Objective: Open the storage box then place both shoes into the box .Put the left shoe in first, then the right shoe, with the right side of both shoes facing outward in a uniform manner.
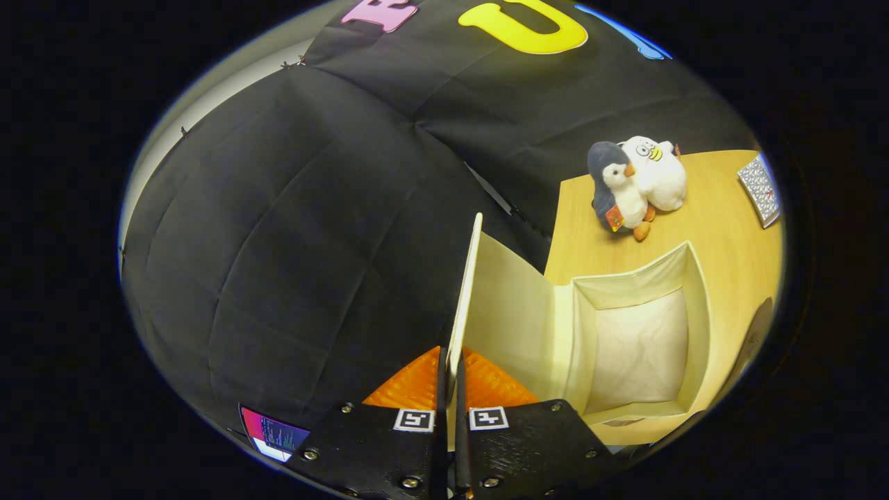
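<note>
Gripper [451, 361] fingers closed on the edge of the raised lid [467, 292] of the storage box [628, 347], which sits open and empty on the wooden table [722, 229], just ahead and right of the fingers, with two plush toys [635, 184] beyond it.

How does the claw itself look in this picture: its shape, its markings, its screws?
The claw has two wide, flat, dark plates with a rough surface, joined by small silver screws near their edges. Each plate carries one square black-and-white marker tag near the middle. Two thin, long fingers run forward from between the plates. Orange ribbed parts show just beyond the plates. No cable is visible.
</note>
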The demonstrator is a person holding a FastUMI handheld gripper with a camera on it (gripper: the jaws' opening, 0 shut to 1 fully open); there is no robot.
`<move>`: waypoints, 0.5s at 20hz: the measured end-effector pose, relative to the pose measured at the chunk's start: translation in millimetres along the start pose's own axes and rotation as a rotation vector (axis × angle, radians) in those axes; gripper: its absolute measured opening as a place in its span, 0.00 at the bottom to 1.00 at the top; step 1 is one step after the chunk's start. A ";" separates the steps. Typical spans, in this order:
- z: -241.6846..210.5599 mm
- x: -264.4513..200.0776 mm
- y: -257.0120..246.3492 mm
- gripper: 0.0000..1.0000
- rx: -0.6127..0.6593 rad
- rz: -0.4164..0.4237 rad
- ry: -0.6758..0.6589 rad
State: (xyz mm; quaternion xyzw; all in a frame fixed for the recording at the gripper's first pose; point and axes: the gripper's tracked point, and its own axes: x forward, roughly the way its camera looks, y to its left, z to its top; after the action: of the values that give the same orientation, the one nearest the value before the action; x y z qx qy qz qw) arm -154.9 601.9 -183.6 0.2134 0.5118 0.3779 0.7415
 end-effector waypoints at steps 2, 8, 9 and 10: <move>-10.1 21.0 11.0 0.08 -0.028 0.004 0.014; -38.3 79.3 7.2 0.27 -0.078 -0.009 0.096; -43.9 82.8 8.2 0.34 -0.102 -0.011 0.114; -47.7 87.0 4.0 0.43 -0.129 -0.017 0.137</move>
State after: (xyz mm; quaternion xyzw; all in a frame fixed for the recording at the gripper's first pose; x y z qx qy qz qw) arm -183.6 668.8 -251.1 0.1346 0.5376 0.4172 0.7203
